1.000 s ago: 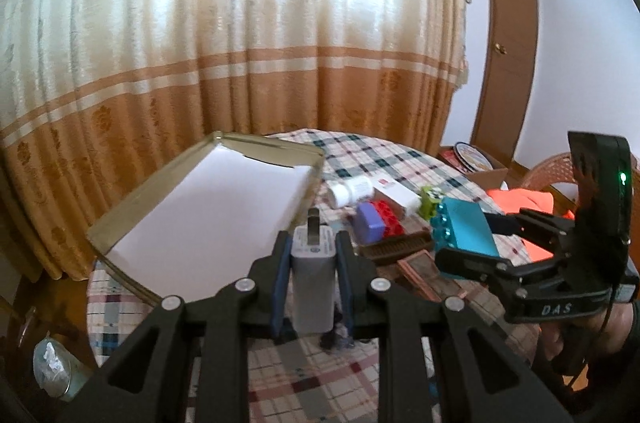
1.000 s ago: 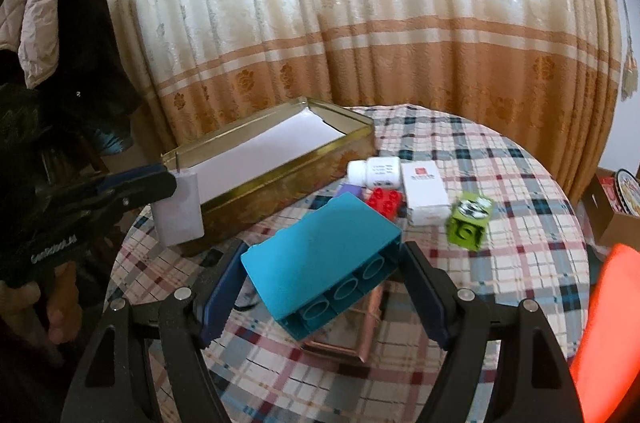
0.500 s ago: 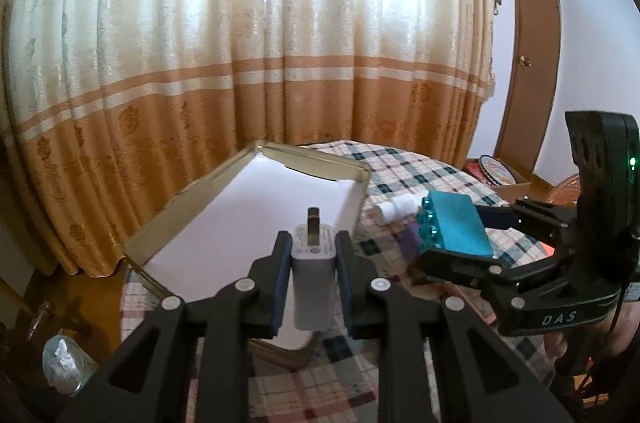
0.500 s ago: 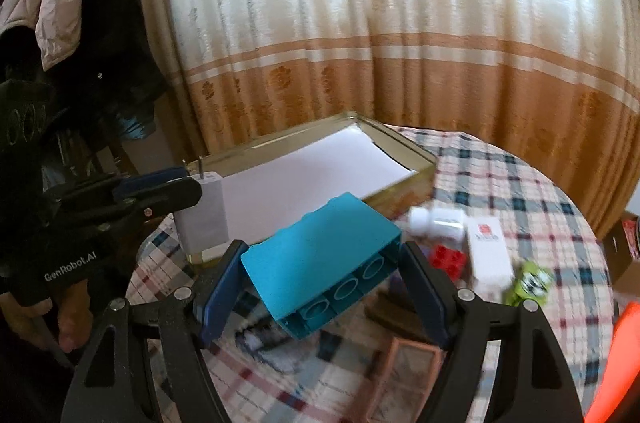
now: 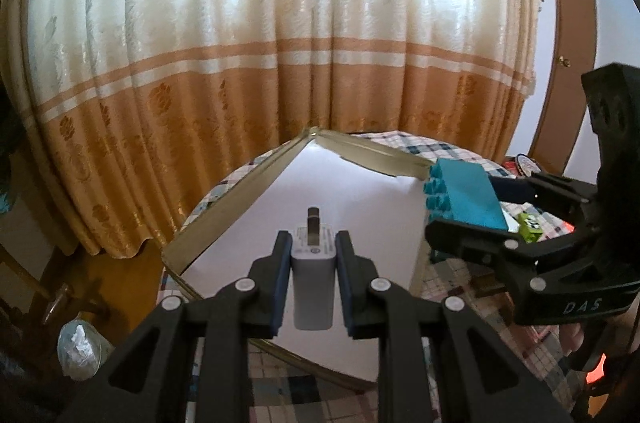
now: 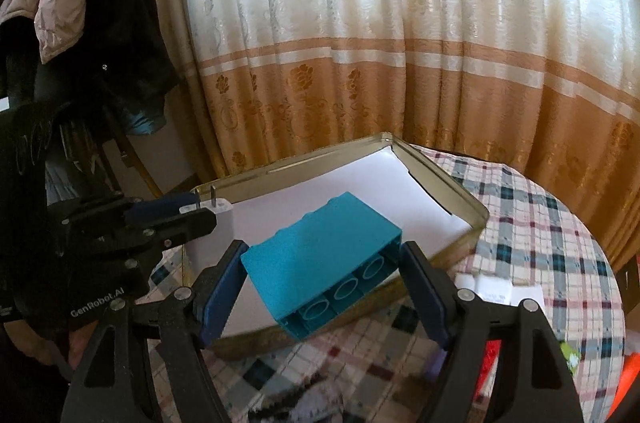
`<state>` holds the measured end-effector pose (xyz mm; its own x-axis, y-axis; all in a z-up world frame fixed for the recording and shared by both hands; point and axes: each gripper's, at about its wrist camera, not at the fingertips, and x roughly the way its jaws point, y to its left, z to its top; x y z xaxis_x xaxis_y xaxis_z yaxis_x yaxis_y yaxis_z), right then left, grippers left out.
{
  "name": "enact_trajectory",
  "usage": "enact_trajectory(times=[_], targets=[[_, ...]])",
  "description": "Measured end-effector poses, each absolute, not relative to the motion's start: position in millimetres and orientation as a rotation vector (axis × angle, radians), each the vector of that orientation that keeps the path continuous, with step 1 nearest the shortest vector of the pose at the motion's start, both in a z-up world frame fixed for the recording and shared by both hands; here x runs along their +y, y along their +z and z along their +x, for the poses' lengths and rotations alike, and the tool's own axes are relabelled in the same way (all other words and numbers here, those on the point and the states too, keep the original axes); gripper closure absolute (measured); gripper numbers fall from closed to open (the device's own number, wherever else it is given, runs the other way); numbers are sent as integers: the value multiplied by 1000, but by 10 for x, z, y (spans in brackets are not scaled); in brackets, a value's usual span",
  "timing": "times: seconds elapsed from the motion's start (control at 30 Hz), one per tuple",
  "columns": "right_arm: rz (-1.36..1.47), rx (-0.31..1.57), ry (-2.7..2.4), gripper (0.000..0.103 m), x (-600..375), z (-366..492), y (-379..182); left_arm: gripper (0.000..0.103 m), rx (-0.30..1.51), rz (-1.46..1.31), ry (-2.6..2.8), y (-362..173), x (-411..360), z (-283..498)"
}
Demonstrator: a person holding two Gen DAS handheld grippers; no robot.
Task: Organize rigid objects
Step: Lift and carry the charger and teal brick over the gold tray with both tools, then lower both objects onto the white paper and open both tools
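While tilted downward, both grippers [image 5: 313, 263] [image 6: 322, 283] carry loads.

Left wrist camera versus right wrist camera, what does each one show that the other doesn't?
Only the left wrist view shows a brown door at far right and a crumpled plastic bag on the floor at lower left. Only the right wrist view shows dark jackets hanging at left and the hollow underside of the teal block. Both show the left gripper shut on the white charger, the right gripper holding the block, the gold tin lined with white paper, the checked tablecloth and the curtain.
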<state>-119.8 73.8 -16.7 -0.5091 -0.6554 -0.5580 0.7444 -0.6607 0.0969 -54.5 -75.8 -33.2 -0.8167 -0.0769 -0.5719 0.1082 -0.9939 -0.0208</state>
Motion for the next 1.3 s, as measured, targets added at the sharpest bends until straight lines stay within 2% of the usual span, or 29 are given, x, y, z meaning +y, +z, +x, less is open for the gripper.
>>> enact_trajectory(times=[0.4, 1.3], targets=[[797, 233, -2155, 25, 394, -1466, -362, 83, 110, 1006, -2838, -456, -906, -769], [891, 239, -2145, 24, 254, -1625, -630, 83, 94, 1113, -2785, -611, -978, -1005]])
